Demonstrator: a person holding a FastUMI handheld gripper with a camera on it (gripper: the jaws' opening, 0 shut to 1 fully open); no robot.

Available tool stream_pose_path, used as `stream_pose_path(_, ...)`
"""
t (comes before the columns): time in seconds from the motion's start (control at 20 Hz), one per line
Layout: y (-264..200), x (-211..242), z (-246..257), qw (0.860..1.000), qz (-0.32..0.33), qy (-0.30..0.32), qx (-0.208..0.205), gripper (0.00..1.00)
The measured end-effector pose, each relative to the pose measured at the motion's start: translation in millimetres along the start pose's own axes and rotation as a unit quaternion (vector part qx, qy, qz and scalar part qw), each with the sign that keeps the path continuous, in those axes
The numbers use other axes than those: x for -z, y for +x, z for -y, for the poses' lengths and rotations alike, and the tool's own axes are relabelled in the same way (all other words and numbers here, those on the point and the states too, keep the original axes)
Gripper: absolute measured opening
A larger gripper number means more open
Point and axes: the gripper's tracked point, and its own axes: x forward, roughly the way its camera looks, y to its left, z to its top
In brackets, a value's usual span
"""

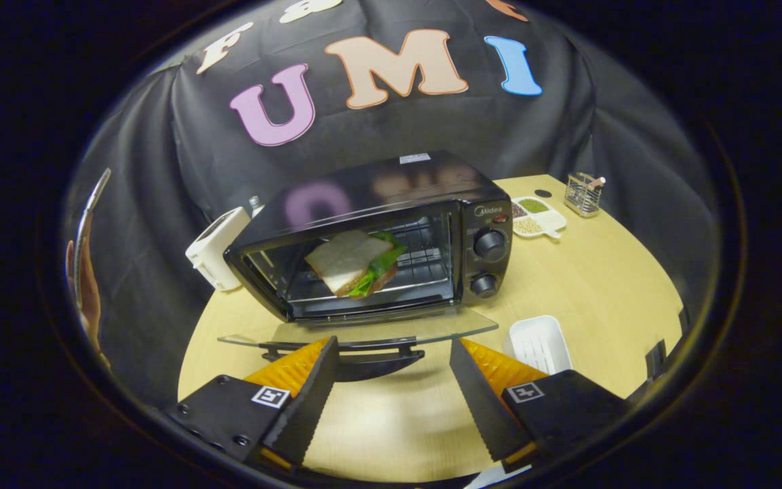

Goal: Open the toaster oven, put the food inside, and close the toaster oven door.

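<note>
— While parted wide over the bare table (588,285), held nothing: gripper (391,397) fingers spread, empty between them.
— And just ahead of the fingers?
— Lay flat and open: glass door (357,331) of the toaster oven (377,238), its handle (343,354) nearest the tips.
— The sandwich (354,263)?
— Sat inside the oven on the rack, bread tilted, green leaves showing.
— Around it?
— Stood behind the oven's far side: white toaster (216,250). Rested beyond the knobs: divided dish (537,216) and wire holder (582,193). Lay beside one finger: white tray (539,343).
</note>
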Motion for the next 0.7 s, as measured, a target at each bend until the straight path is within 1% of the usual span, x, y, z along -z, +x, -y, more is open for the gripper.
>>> stream_pose_path(0.25, 7, -32, -6, 0.999, 0.032, 0.007, -0.005, 0.99)
stream_pose_path(0.6, 31, -79, -16, 0.996, 0.083, 0.014, -0.013, 0.99)
stream_pose_path(0.7, 39, -90, -19, 0.996, 0.093, 0.0, -0.013, 0.99)
